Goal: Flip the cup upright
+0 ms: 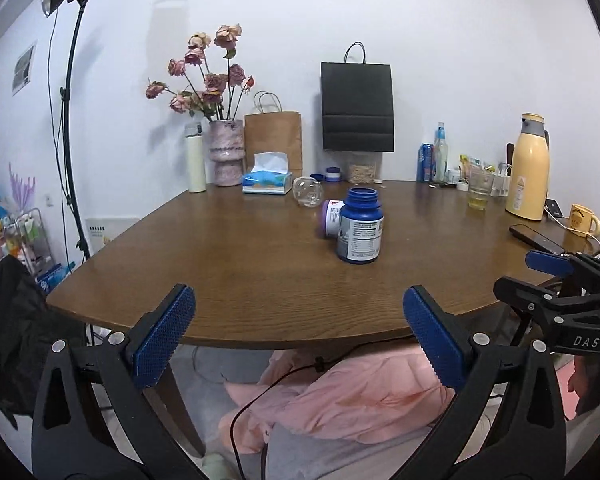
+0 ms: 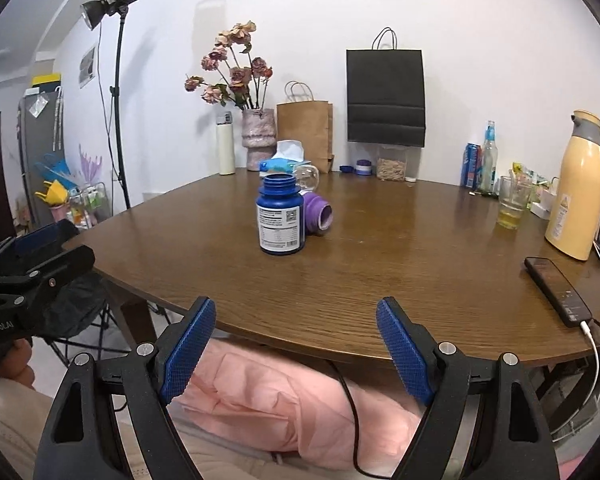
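A small clear glass cup (image 1: 308, 192) lies on its side on the brown table (image 1: 228, 264), behind a blue open-topped bottle (image 1: 360, 226) and a purple bottle (image 1: 331, 219) lying on its side. In the right wrist view the cup (image 2: 307, 176) shows behind the blue bottle (image 2: 281, 216) and the purple bottle (image 2: 318, 213). My left gripper (image 1: 300, 336) is open and empty at the table's near edge. My right gripper (image 2: 296, 346) is open and empty at the near edge too, and shows in the left wrist view (image 1: 540, 276).
At the back stand a vase of dried roses (image 1: 226, 152), a tissue box (image 1: 267, 179), a white flask (image 1: 196, 158), paper bags (image 1: 356, 108). At the right are a yellow thermos (image 1: 529, 168), a glass with liquid (image 1: 478, 190), a yellow mug (image 1: 582, 218), a phone (image 2: 558, 290).
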